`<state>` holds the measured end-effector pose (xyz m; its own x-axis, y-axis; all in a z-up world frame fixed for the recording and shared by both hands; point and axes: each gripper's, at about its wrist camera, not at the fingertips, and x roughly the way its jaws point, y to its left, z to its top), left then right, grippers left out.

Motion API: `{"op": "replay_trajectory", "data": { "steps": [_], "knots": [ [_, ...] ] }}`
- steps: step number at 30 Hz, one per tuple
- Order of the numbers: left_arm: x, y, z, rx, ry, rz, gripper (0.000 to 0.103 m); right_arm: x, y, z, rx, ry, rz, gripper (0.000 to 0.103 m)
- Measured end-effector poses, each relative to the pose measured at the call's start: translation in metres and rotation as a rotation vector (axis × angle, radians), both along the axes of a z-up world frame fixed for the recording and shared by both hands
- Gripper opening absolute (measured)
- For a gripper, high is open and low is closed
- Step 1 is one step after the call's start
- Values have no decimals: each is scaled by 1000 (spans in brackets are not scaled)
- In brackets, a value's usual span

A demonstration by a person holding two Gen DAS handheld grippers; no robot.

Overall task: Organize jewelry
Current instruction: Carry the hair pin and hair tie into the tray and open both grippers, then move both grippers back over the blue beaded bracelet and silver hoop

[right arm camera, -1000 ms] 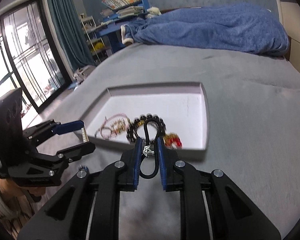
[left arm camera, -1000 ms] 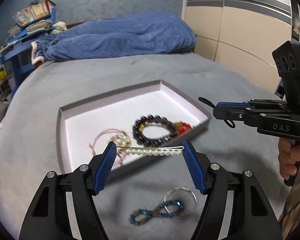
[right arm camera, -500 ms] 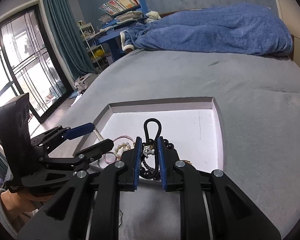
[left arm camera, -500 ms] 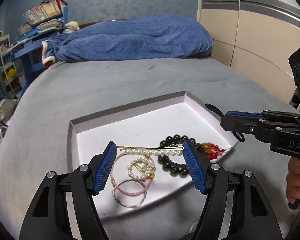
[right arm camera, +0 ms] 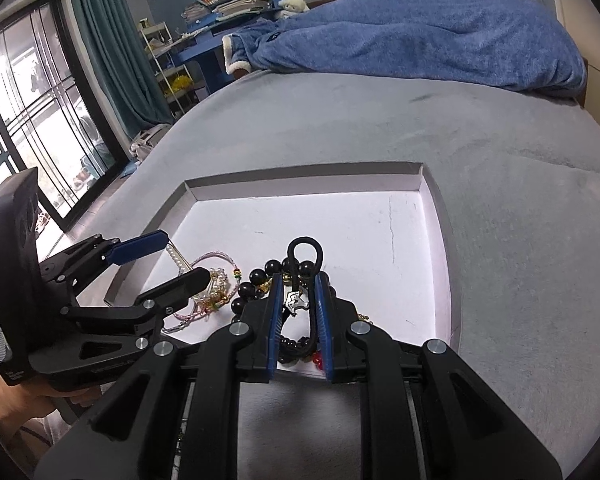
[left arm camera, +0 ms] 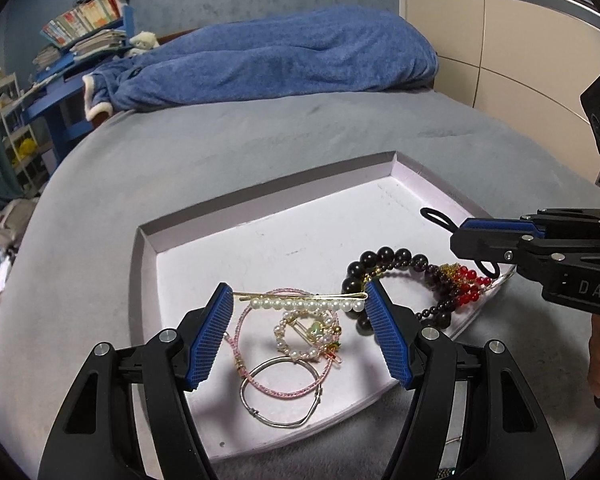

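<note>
Moved: both your tongs have carried forward over the tray (left arm camera: 142,264); a second ago the left pair hung short of its near rim.
Left tongs (left arm camera: 298,306): clamped endwise on the pearl hairpin (left arm camera: 304,303), above the pink cord bracelet (left arm camera: 278,390) and silver bangle (left arm camera: 282,394).
Right tongs (right arm camera: 298,300): pinched on the black hair tie (right arm camera: 306,246), over the dark bead bracelet (right arm camera: 260,276).
Handling: hairpin is light, stiff, probably slippery on the pearls, so keep to its ends; tie is soft, floppy, forgiving anywhere.
</note>
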<state>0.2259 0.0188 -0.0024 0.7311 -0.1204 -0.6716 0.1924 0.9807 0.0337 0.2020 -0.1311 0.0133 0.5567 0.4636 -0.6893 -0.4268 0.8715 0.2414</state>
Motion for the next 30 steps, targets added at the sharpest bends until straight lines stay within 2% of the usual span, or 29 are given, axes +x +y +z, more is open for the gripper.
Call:
{"op": "replay_trajectory", "data": {
  "steps": [8,14,18,24,27,30],
  "knots": [
    [3,-3,-7,23,36,-8,69,-1,3,-5,-33,14,4,16],
    [0,-5,-8,37,33,-9,72,-1,3,-6,-38,17,5,18],
    [-2,-3,-6,46,28,-6,76,-2,0,-6,-39,14,-6,30],
    [-11,2,3,20,12,-4,79,-3,-8,0,-23,3,-24,39],
    [-18,5,6,16,5,7,89,-6,-11,1,-22,1,-29,45],
    [-26,8,11,6,-5,9,89,-10,-15,4,-19,3,-40,48]
  ]
}}
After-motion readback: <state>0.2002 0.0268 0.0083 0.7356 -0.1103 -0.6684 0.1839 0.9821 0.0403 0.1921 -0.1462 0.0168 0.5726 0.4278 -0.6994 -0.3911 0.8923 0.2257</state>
